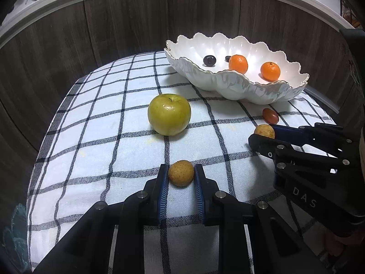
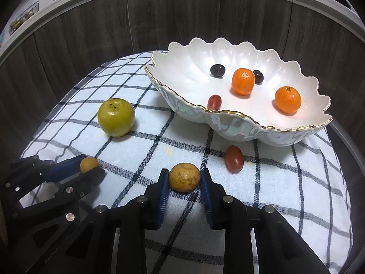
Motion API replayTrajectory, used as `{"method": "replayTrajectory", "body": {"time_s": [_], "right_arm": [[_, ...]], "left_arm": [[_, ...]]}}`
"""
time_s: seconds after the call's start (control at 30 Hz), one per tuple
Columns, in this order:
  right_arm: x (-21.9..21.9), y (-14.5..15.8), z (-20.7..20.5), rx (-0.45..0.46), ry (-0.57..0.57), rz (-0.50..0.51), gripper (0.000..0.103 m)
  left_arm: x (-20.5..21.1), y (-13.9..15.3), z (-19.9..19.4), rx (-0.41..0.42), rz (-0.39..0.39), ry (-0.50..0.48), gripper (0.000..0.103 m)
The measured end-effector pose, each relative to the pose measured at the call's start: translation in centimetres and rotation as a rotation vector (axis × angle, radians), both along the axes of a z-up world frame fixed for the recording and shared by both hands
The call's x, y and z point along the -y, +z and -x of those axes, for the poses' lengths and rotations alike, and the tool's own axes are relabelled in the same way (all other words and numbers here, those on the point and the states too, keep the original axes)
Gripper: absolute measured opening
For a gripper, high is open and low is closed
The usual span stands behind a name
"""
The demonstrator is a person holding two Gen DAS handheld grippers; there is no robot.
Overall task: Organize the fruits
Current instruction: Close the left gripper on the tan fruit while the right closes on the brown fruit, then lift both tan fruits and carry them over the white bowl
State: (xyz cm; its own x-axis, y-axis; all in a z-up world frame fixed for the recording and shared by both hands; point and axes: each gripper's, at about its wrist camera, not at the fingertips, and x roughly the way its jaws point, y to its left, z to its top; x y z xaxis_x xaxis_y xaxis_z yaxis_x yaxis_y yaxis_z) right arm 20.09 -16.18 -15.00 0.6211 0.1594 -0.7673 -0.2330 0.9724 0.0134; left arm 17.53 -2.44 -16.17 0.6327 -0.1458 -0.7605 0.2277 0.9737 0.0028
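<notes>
My left gripper (image 1: 181, 174) is shut on a small speckled tan fruit (image 1: 181, 173) low over the checked cloth; it also shows in the right wrist view (image 2: 89, 164). My right gripper (image 2: 184, 177) is shut on a second tan fruit (image 2: 184, 177), also seen in the left wrist view (image 1: 264, 131). A white scalloped bowl (image 2: 262, 126) holds two mandarins (image 2: 243, 81) (image 2: 288, 100), two dark grapes (image 2: 217, 70) and a red grape (image 2: 214, 102). A green apple (image 1: 169, 114) and a red grape (image 2: 233, 159) lie on the cloth.
The checked cloth (image 1: 95, 123) covers a small round table. A dark wood panel wall (image 1: 127, 22) curves closely behind it, with a white ledge above. The bowl (image 1: 239, 86) stands at the far right of the table.
</notes>
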Motion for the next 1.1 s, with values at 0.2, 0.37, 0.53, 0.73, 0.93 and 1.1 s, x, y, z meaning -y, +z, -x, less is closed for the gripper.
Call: {"method": "replayTrajectory", "body": {"time_s": [0.2,0.37,0.53,0.73,0.93,1.1], "right_arm": [[0.3,0.8,0.4,0.017,-0.005,-0.002,0.029],[0.8,2.0,0.6,0.042,-0.02,-0.005,0.029],[1.3,3.3,0.9,0.071,-0.033,-0.004,0.029],[1.7,5.0,1.4,0.105,-0.045,-0.009,0.029],[2.3,6.9,1.9,0.142,-0.062,-0.017,0.029],[3.0,8.0,2.1,0.157,-0.087,-0.024,0.029]], "left_arm": [[0.1,1.0,0.0,0.018,0.003,0.004,0.023],[0.2,2.2,0.1,0.042,0.003,0.006,0.023],[0.4,3.5,0.4,0.067,0.005,0.009,0.023],[0.7,5.3,0.6,0.091,0.008,0.016,0.023],[1.1,6.5,0.7,0.107,0.019,0.01,0.023],[1.6,7.4,0.6,0.117,0.023,0.003,0.023]]}}
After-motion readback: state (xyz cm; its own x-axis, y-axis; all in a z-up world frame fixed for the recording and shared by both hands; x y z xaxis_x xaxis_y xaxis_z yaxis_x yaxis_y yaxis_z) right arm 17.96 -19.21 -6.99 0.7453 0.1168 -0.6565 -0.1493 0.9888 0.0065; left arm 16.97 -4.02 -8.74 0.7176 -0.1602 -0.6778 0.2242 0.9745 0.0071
